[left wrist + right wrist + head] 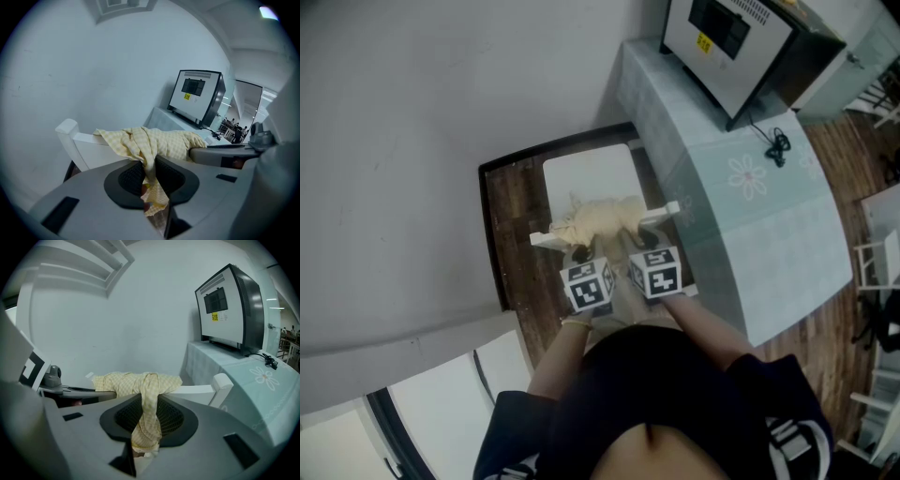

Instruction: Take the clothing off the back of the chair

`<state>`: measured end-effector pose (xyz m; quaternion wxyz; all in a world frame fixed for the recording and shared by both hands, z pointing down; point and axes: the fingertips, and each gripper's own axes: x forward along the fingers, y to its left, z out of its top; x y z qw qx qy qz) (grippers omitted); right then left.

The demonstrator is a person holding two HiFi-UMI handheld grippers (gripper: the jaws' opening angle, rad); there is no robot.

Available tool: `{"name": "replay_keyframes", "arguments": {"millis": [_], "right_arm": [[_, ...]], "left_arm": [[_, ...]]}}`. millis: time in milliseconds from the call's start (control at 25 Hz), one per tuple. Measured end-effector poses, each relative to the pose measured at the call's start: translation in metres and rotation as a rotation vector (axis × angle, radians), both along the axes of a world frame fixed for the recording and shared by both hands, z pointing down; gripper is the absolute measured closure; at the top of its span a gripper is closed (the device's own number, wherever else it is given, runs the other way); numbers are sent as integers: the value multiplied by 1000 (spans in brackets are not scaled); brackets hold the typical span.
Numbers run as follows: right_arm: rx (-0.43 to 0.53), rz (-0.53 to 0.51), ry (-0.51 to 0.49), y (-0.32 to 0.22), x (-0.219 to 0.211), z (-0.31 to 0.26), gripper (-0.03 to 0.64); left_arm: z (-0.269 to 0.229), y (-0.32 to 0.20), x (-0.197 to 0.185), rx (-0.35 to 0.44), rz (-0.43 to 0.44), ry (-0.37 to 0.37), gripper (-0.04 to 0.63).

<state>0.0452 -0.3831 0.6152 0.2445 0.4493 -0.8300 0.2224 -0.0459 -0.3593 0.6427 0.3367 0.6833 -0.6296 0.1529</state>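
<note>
A pale yellow checked garment [600, 217] lies bunched over the top rail of a white chair [546, 240]. In the left gripper view the garment [161, 139] hangs off the chair back [80, 141], and a fold of it is pinched between the dark pads of my left gripper [149, 177]. In the right gripper view another fold of the garment [145, 380] runs down between the pads of my right gripper [149, 417], beside the chair's right post [220, 383]. Seen from the head view, the left gripper [581, 251] and right gripper [647, 240] sit side by side at the rail.
A table with a light flowered cloth [750, 187] stands right of the chair and carries a boxy white appliance [727, 37] with a black cord [778, 145]. A white wall closes the left side. More white chairs [874, 262] stand at far right.
</note>
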Motion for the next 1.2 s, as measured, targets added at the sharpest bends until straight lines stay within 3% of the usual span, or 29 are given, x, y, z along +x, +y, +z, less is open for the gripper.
{"name": "replay_keyframes", "arguments": {"millis": [1200], "right_arm": [[48,-24,-26,59,15,-27,521]], "left_arm": [[-30,56,13,58,-1,-10,532]]}}
